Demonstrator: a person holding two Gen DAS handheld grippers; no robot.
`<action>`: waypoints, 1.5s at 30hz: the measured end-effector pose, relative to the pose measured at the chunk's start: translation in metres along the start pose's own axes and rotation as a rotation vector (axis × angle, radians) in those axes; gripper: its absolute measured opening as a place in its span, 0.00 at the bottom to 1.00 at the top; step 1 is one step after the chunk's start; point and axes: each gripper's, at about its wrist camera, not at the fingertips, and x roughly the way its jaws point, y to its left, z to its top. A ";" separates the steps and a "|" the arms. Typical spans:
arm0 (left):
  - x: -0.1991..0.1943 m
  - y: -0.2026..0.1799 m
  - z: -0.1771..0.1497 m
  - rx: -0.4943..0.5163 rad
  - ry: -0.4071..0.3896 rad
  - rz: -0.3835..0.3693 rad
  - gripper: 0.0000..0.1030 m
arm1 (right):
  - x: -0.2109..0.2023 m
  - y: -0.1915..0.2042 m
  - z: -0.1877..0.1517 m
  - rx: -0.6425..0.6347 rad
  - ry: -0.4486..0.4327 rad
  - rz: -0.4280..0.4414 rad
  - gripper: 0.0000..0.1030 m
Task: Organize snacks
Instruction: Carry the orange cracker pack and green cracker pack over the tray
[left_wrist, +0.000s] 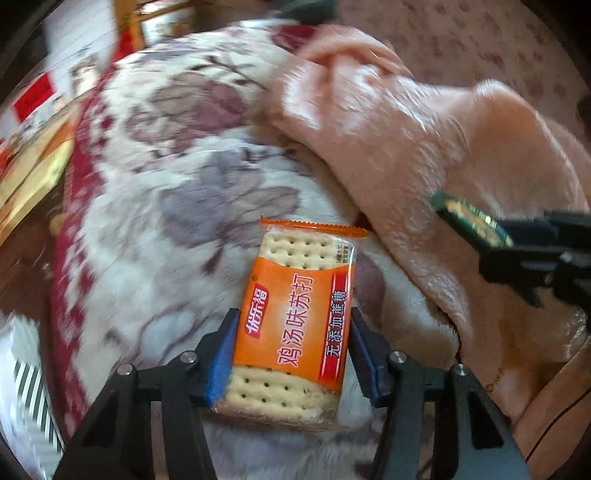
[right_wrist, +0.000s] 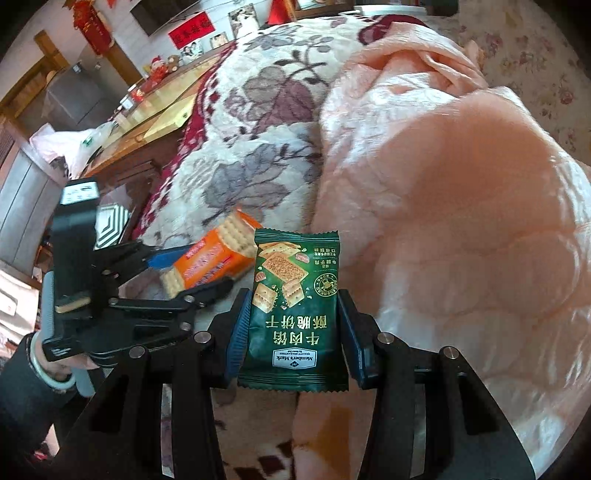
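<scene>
An orange soda-cracker pack stands lengthwise between the blue pads of my left gripper, which is shut on its lower half. The pack is sharp while the bedding behind it is blurred. In the right wrist view the same orange pack sits in the left gripper, low over the blanket. My right gripper is shut on a green beef-cracker pack, held upright. That green pack shows at the right edge of the left wrist view, above the pink quilt.
A floral white-and-maroon blanket covers the bed, with a rumpled pink quilt to its right. A wooden table with small items stands at the far left. A person's hand with a bracelet holds the left gripper.
</scene>
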 end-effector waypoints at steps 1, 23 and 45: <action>-0.007 0.002 -0.007 -0.018 -0.014 0.020 0.57 | 0.001 0.005 -0.001 -0.008 0.001 0.006 0.43; -0.111 0.069 -0.112 -0.335 -0.114 0.296 0.57 | 0.038 0.143 -0.030 -0.230 0.079 0.096 0.43; -0.171 0.148 -0.166 -0.538 -0.172 0.432 0.57 | 0.060 0.277 -0.024 -0.466 0.124 0.164 0.43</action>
